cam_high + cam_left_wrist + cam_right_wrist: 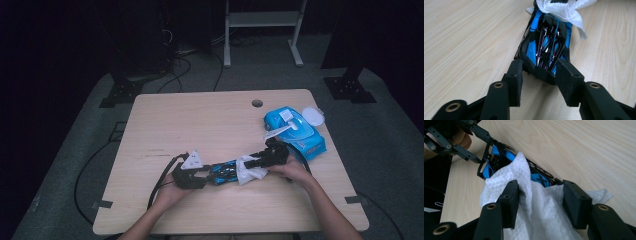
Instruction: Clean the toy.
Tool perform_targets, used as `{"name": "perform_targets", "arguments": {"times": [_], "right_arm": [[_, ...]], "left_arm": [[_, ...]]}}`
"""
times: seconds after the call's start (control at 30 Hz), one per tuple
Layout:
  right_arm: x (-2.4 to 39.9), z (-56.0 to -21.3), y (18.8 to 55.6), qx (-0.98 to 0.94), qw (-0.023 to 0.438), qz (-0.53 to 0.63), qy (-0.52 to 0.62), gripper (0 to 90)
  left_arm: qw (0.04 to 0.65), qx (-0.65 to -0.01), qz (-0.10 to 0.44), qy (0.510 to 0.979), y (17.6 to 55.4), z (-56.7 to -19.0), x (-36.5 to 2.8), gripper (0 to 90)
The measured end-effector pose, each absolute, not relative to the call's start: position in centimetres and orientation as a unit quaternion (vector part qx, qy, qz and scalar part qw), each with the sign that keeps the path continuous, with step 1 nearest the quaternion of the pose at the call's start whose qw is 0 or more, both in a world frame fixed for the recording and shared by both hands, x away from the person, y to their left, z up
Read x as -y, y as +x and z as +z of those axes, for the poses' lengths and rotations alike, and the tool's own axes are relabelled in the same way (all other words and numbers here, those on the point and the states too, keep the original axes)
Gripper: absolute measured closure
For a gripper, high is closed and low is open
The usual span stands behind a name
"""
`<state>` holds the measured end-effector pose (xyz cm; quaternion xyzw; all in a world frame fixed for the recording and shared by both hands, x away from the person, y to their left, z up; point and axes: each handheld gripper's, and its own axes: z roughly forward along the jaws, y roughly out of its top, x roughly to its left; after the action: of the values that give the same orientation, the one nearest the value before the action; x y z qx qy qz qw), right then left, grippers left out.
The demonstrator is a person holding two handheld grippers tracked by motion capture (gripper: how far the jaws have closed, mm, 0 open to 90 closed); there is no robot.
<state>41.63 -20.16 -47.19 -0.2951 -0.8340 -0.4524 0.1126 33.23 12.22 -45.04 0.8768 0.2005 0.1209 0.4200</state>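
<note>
A blue and black toy car [225, 172] lies lengthwise on the wooden table [200, 125], near the front. My left gripper [207, 172] is shut on one end of it. In the left gripper view both pads press the sides of the car [547, 42]. A white wipe [250, 172] is draped over the car's other end. My right gripper [252, 162] is at that end, open. In the right gripper view the wipe [524, 202] bunches loosely between the spread jaws of my right gripper [539, 195], over the car [537, 177].
A blue pack of wipes [295, 130] with its white lid [312, 116] flipped open sits at the right, just beyond my right hand. A cable hole [257, 103] is near the far edge. Cables trail off the table's left front.
</note>
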Motion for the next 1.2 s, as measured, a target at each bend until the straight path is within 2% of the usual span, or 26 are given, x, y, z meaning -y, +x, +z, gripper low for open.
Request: {"name": "perform_targets", "arguments": {"times": [0.13,0.3,0.43,0.53,0.67,0.8,0.97,1.07,1.2], "right_arm": [[20.1,-47.0,41.4,0.838,0.102,-0.453,-0.287,51.0],[20.0,-46.6,40.9,0.845,0.083,-0.452,-0.273,51.8],[19.9,-46.3,40.3,0.851,0.064,-0.451,-0.262,52.9],[19.7,-46.0,39.7,0.854,0.045,-0.454,-0.25,54.7],[20.0,-45.7,38.7,0.855,0.027,-0.458,-0.24,57.1],[20.2,-45.5,38.1,0.859,0.021,-0.454,-0.235,58.5],[20.2,-44.9,37.3,0.867,-0.011,-0.446,-0.222,58.2],[19.9,-44.5,37.1,0.873,-0.047,-0.437,-0.21,57.8],[19.7,-44.0,37.5,0.86,-0.091,-0.449,-0.224,56.4]], "left_arm": [[0.42,-0.21,0.128,0.874,33.1,-45.0,-12.0,52.1],[0.429,-0.24,0.107,0.864,33.7,-45.2,-12.3,43.9],[0.425,-0.262,0.061,0.864,34.6,-45.7,-12.1,34.6],[0.43,-0.264,0.021,0.863,35.3,-45.9,-11.7,31.8],[0.45,-0.267,-0.045,0.851,36.5,-46.2,-11.5,35.4],[0.429,-0.253,-0.1,0.861,36.9,-47.2,-10.9,43.3],[0.429,-0.228,-0.083,0.87,36.8,-47.0,-10.5,50.4],[0.423,-0.202,-0.025,0.883,36.8,-46.3,-10.4,50.7],[0.429,-0.194,0.028,0.881,37.3,-45.7,-10.3,51.0]]}}
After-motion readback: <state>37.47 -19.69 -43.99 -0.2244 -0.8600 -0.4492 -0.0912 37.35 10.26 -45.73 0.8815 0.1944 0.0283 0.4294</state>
